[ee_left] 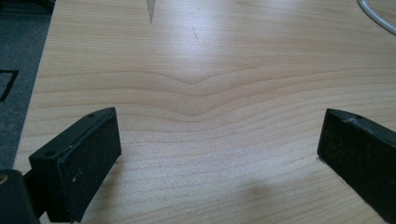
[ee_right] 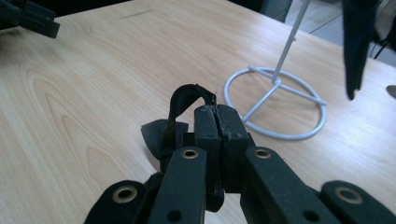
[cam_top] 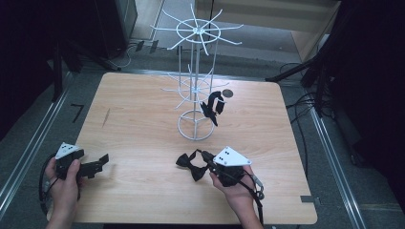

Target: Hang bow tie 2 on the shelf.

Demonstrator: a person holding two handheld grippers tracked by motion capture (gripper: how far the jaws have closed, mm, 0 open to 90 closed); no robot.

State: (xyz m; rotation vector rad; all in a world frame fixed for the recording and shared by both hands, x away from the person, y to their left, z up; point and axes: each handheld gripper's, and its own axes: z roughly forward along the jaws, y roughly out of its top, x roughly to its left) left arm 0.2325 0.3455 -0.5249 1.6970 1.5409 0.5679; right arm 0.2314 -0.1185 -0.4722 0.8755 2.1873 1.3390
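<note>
The right gripper has its two matte black jaws pressed flat together on a thin strap of a floppy black fabric bow tie, which lies on the table just in front of it. The left gripper stands wide open over bare wood, its rubbery pads scuffed. Pale grained wooden table, rounded corners. One white wire stand with a ring base and two spoked tiers; a second black bow tie hangs from it.
</note>
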